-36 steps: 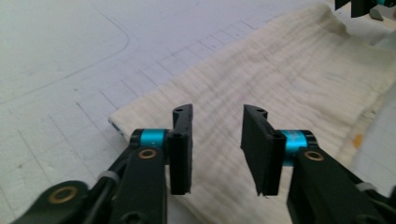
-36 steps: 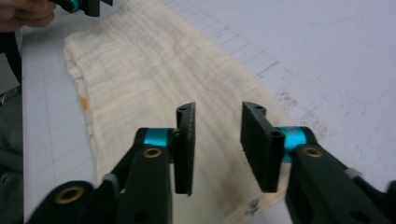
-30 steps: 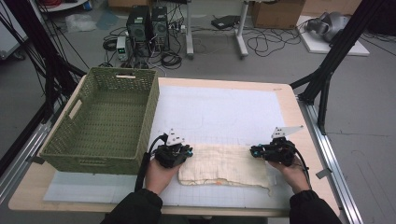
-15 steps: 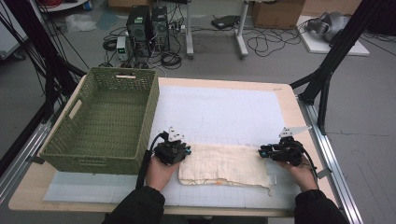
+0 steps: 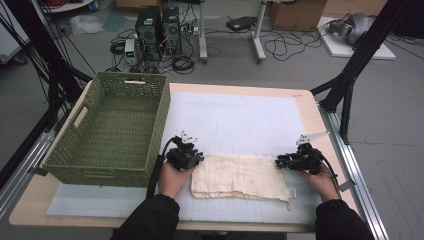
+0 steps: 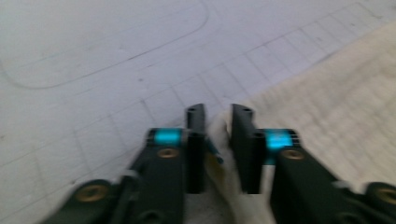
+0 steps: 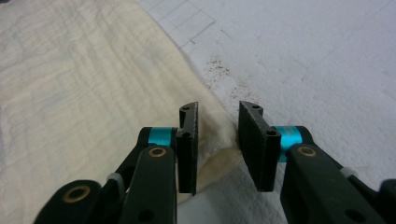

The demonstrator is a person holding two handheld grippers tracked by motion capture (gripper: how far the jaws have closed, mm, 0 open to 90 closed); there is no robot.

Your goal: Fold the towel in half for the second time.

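Your table (image 5: 305, 100) is a pale wooden top under a white gridded mat (image 5: 240, 120), standing on a grey floor with computer towers (image 5: 159, 24) and loose cables behind it. A green woven basket (image 5: 116, 127) sits on the mat's left side.

The cloth (image 5: 240, 176) lies flat on the near half of the mat between your hands, just right of the basket. It is cream, loosely woven and crinkled, folded into a long rectangle, with a ragged near edge.

Your left gripper (image 5: 186, 156) sits at the cloth's left end; its jaws have just been closing and now stand narrow, pinching a fold of the cloth's edge between the pads (image 6: 243, 140). Your right gripper (image 5: 295, 161) is at the right end; its jaws have also just been closing, with a cloth corner bunched between them, though the gap looks wider there and I cannot tell whether both pads press on it.
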